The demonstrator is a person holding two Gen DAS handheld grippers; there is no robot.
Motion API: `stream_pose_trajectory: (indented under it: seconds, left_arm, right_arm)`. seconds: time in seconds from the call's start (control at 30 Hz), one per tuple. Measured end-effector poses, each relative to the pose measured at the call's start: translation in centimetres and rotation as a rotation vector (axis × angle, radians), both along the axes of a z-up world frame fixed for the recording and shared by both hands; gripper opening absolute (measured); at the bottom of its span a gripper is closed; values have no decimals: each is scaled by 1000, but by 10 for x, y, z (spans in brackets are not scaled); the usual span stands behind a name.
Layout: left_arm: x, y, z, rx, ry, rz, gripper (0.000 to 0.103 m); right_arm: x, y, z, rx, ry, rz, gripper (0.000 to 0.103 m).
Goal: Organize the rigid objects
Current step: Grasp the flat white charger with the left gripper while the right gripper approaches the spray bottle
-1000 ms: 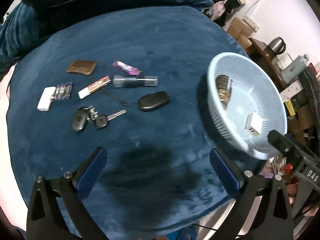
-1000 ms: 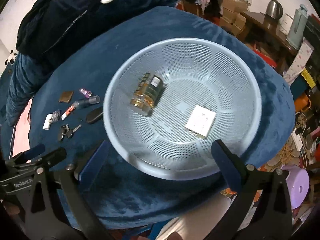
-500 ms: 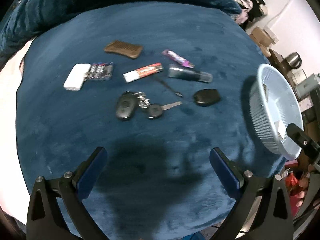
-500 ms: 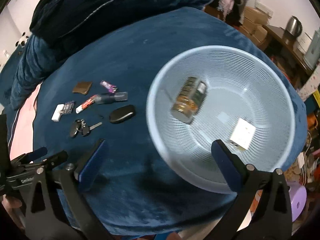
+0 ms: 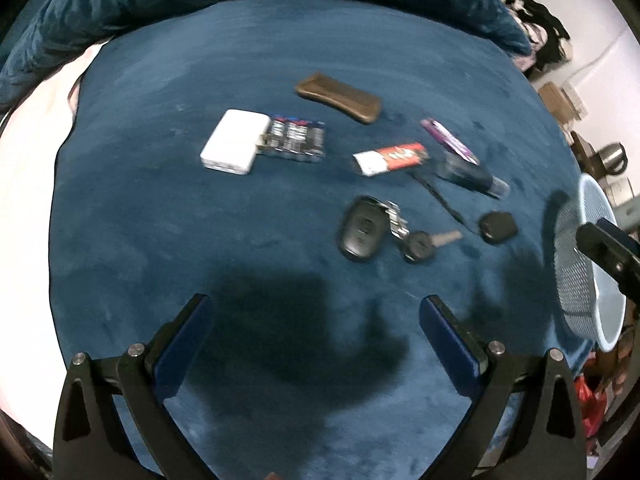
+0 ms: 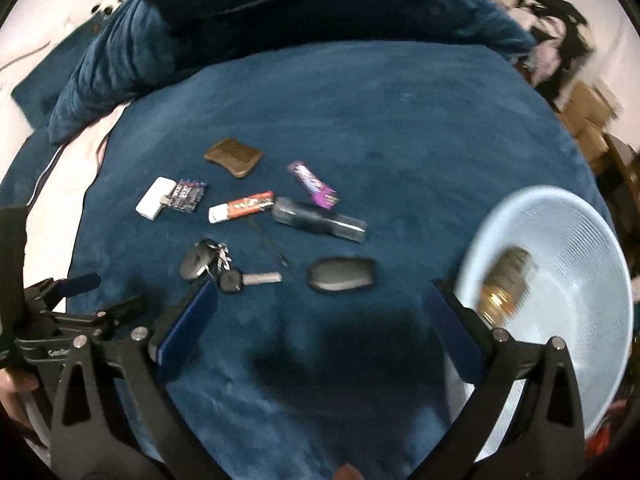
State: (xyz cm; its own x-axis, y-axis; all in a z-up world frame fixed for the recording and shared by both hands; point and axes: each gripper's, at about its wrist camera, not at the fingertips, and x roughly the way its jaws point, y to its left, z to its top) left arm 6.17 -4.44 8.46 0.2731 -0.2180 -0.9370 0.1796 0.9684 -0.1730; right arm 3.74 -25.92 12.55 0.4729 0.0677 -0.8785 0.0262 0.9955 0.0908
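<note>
Small items lie on a blue velvet table: a brown comb (image 5: 338, 97), a white charger (image 5: 235, 141) beside a battery pack (image 5: 295, 139), a red-and-white lighter (image 5: 390, 159), a purple wrapper (image 5: 449, 141), a clear tube (image 5: 474, 176), a key bunch with fob (image 5: 366, 229) and a black case (image 5: 497, 227). The pale blue basket (image 6: 568, 292) holds a jar (image 6: 505, 282). My left gripper (image 5: 316, 334) is open and empty, short of the keys. My right gripper (image 6: 320, 324) is open and empty, near the black case (image 6: 342, 274).
A dark blue quilt and jacket (image 6: 280, 12) are heaped at the table's far edge. Boxes (image 6: 588, 120) and a kettle (image 5: 612, 156) stand off to the right. The left gripper's body (image 6: 64, 320) shows at the right wrist view's left edge.
Both grippers have swung left, away from the basket and toward the cluster of small items. The basket has slid to the right edge of both views. Both stay open and empty.
</note>
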Motion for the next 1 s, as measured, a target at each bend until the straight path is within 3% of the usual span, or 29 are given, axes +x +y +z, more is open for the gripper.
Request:
stream_pose_trajectory:
  seconds: [0.13, 0.43, 0.6, 0.73, 0.87, 0.97, 1.0]
  left_arm:
    - [18, 20, -8, -2, -4, 28, 103]
    - [74, 51, -28, 2, -9, 72, 102]
    - [102, 47, -44, 24, 11, 47, 101]
    - [122, 40, -56, 31, 19, 40, 98]
    - [135, 30, -68, 38, 35, 16, 92]
    - [137, 30, -69, 17, 28, -5, 81]
    - [135, 31, -68, -4, 31, -11, 72]
  right_arm:
    - [34, 15, -16, -6, 36, 50, 103]
    - [108, 21, -75, -60, 161, 40, 102]
    - [119, 13, -100, -47, 232, 28, 101]
    - [112, 10, -103, -46, 229, 42, 85]
    - [104, 13, -96, -37, 213, 67, 56]
    - [99, 13, -95, -29, 208, 86, 56]
    - [97, 12, -95, -32, 208, 91, 56]
